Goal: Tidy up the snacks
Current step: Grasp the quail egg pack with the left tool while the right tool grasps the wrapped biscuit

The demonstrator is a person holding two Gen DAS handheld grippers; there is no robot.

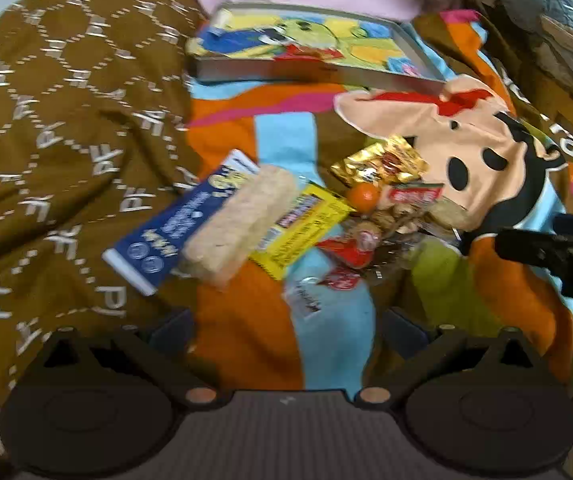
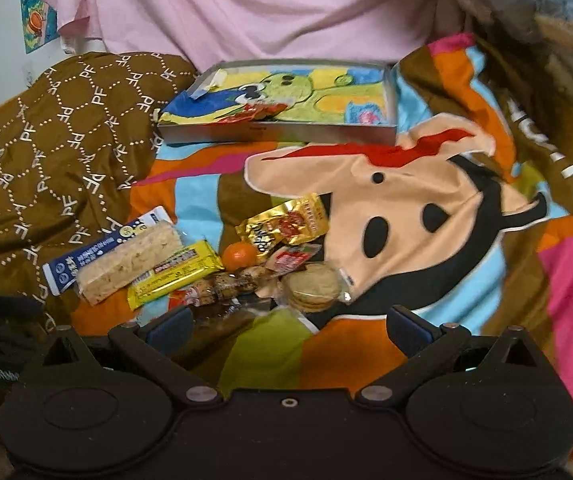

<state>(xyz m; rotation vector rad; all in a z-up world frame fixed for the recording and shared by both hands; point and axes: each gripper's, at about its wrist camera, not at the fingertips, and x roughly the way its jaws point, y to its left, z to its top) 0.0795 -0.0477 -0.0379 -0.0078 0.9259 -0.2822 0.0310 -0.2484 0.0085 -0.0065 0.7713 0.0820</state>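
Both the left claw [image 1: 286, 328] and right claw [image 2: 288, 326] hover spread wide and empty over the colourful blanket [image 2: 326, 356], beyond them the snacks [image 2: 190, 268] lie heaped together, and farthest sits the shallow tray [image 2: 286, 132] holding one red packet [image 2: 254, 114].

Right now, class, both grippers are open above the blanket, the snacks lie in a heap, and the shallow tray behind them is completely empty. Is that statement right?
Not quite. The tray is not empty: the right wrist view shows a red packet already lying in it near the front wall. The rest holds: the left gripper and right gripper are open, and the snacks lie heaped.
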